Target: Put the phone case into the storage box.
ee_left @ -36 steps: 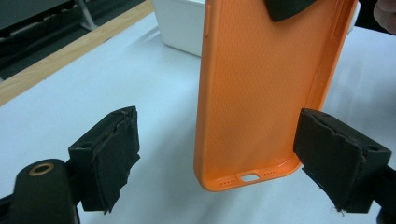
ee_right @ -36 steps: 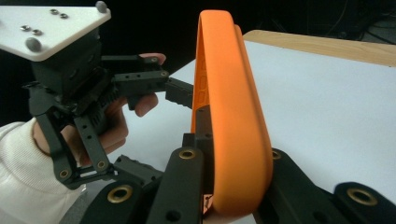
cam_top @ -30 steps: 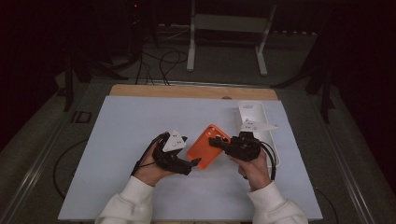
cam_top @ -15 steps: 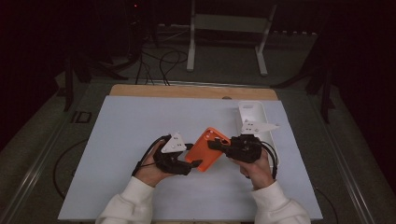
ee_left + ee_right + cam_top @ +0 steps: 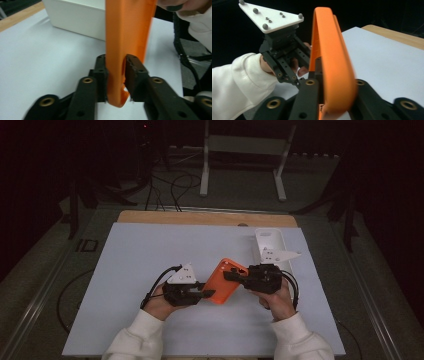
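Note:
An orange phone case (image 5: 227, 281) is held on edge above the white table sheet, between both grippers. My left gripper (image 5: 209, 294) has just been closing its jaws, and its pads now clamp the case's lower-left end (image 5: 115, 82). My right gripper (image 5: 229, 276) grips the upper-right edge of the case (image 5: 329, 55); its jaws have just been easing open a little, with the case still pinched between them. In the right gripper view the left gripper's white three-cornered plate (image 5: 272, 18) and a white sleeve (image 5: 239, 80) show behind the case.
A white rectangular tray (image 5: 267, 242) stands at the back right of the sheet, close behind the right hand, and shows as a white wall (image 5: 77, 17) in the left gripper view. A wooden strip (image 5: 200, 217) edges the table's far side. A metal stand (image 5: 245, 150) stands beyond it.
The left gripper's jaws have drawn in onto the case's lower end. Both hands and the case stay where they were.

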The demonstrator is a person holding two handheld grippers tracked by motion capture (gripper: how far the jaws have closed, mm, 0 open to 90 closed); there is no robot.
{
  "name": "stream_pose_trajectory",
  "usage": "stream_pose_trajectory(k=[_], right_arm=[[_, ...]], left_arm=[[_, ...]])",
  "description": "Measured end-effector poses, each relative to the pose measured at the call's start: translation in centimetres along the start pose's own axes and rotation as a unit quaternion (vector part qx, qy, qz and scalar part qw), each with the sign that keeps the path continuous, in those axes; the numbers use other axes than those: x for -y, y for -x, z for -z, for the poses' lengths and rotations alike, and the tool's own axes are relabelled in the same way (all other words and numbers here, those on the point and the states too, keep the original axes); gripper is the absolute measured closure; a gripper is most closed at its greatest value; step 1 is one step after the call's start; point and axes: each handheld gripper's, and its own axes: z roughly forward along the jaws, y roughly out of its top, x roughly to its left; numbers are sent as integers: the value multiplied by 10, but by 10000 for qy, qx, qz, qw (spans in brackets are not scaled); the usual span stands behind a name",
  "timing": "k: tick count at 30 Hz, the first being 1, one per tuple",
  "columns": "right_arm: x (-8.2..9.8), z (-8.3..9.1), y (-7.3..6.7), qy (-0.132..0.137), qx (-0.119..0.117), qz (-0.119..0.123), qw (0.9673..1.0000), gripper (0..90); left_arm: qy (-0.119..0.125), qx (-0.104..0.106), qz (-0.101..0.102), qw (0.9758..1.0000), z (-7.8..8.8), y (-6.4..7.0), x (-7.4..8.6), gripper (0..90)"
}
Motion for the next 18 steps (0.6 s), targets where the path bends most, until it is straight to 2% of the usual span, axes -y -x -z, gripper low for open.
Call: stream_pose_trajectory(k=[2, 6, 11, 12, 13, 14, 17, 18], right_arm=[[0, 0, 1, -5, -14, -18, 10000, 777], [0, 0, 1, 19, -14, -46, 10000, 748], [0, -2, 1, -7, 298, -115, 9995, 526], [0, -2, 1, -7, 298, -115, 9995, 526], [-1, -3, 1, -40, 453, -193, 9988, 425], [-1, -3, 1, -58, 499, -213, 9985, 378], [-1, -2, 1, -19, 688, -288, 9972, 293], [-1, -2, 1, -19, 688, -288, 9972, 293]], left_arm=[[-1, -14, -24, 10000, 0, 0, 1, 796], [4, -89, -63, 9999, -1, 2, 1, 804], [2, -348, -145, 9993, 0, 6, 0, 806], [2, -348, -145, 9993, 0, 6, 0, 806], [6, -415, -130, 9991, 1, 5, 1, 806], [33, -430, -115, 9990, 2, 5, 1, 807], [69, -489, -80, 9987, 4, 5, 1, 807], [69, -489, -80, 9987, 4, 5, 1, 806]])
